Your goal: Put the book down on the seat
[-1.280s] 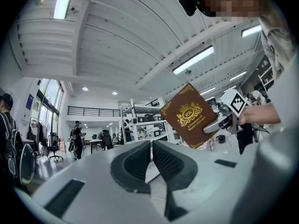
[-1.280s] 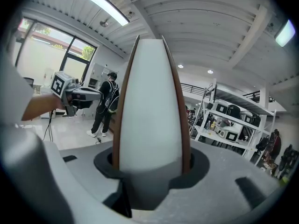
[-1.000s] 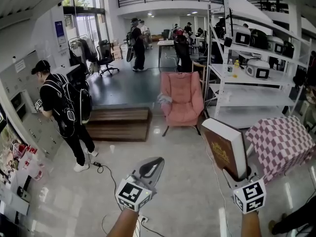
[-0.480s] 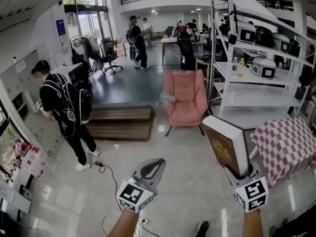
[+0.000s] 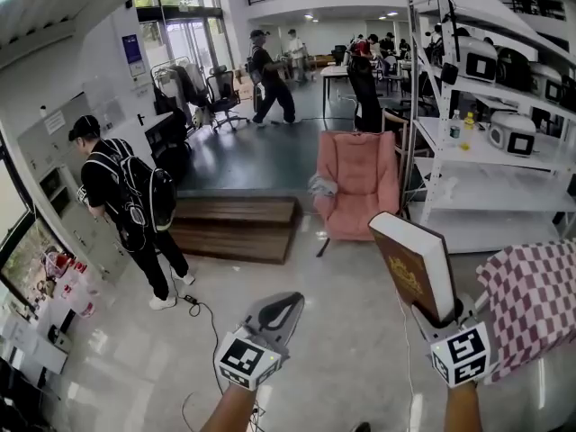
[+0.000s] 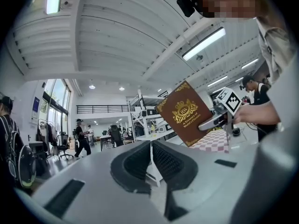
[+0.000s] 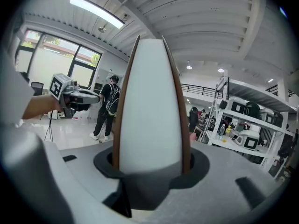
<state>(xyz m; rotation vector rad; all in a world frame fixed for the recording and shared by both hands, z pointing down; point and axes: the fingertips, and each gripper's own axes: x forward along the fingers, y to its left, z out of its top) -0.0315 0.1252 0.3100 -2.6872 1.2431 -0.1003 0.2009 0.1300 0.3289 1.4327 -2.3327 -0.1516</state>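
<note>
My right gripper (image 5: 439,319) is clamped on the lower end of the book (image 5: 416,268), one pad pressed on each cover, and I hold it in the air at the near right of the scene. The book stands up out of the jaws and leans a little to the left. It is a thick hardback. The covers are dark brown, and the front one faces left, bearing a gold crest with a crown and gold ornament at the corners. There is gold lettering under the crest, too small for me to be sure of. The block of pages is plain white and broad. In the right gripper view it fills the gap between the two thin brown cover edges and narrows towards the far end.

My left gripper (image 5: 281,309) is at the near middle, its two dark ribbed pads closed against each other with nothing between them.

The pink armchair (image 5: 360,183) stands farther off, well apart from the book, with a grey cloth (image 5: 322,185) lying over its left arm. Left of the chair is a low wooden platform (image 5: 236,226), and farther left a person with a black backpack (image 5: 126,201) stands facing the wall. A table under a red and white checked cloth (image 5: 531,304) is just right of the book, and white shelving (image 5: 486,151) rises behind it
</note>
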